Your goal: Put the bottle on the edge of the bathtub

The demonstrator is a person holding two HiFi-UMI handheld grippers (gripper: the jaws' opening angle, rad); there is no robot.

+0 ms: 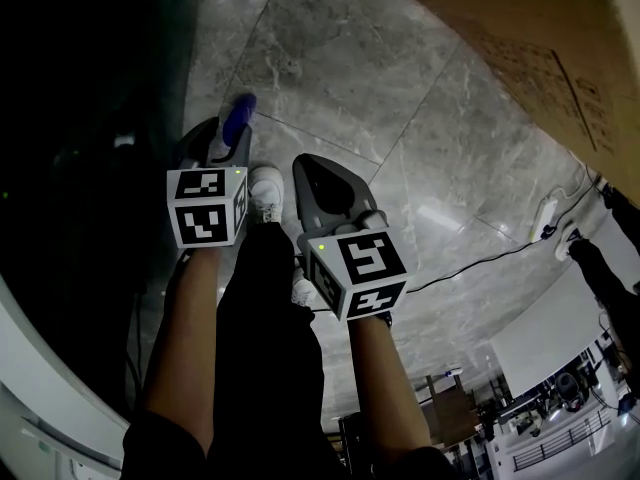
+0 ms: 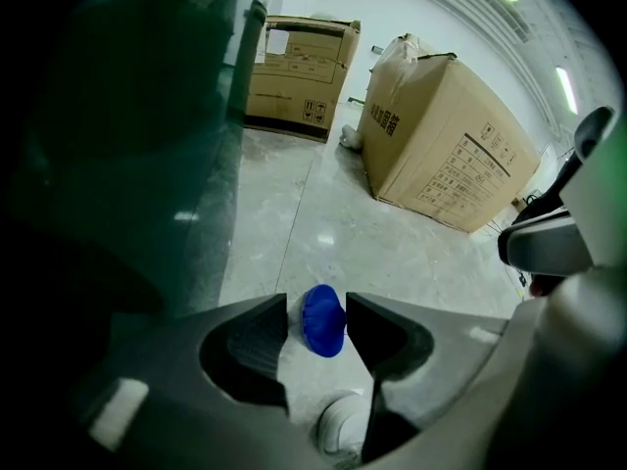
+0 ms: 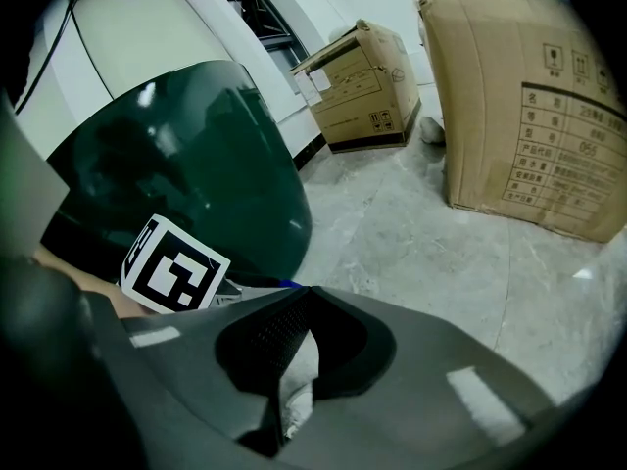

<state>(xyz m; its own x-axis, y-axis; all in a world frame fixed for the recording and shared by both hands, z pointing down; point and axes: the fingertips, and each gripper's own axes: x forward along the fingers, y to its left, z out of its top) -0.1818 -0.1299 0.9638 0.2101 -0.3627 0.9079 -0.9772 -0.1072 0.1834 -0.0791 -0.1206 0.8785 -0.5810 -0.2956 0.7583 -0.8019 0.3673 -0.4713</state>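
Note:
A blue bottle (image 1: pixel 238 118) sticks out past the tips of my left gripper (image 1: pixel 228 140), which is shut on it. In the left gripper view the bottle's blue ribbed end (image 2: pixel 323 321) is pinched between the two dark jaws of that gripper (image 2: pixel 317 313). My right gripper (image 1: pixel 322 173) hangs beside it over the floor, shut with nothing in it; its jaws meet at the tip (image 3: pixel 304 294). The dark green bathtub (image 1: pixel 90 148) lies to the left, its glossy curved wall (image 3: pixel 186 174) filling the left of the right gripper view. Its top edge is not clearly shown.
Large cardboard boxes (image 2: pixel 446 145) (image 2: pixel 299 62) stand on the grey marble floor (image 1: pixel 400 78) ahead and to the right. A black cable (image 1: pixel 480 260) runs to a power strip (image 1: pixel 545 218). The person's legs and white shoes (image 1: pixel 266 193) are below the grippers.

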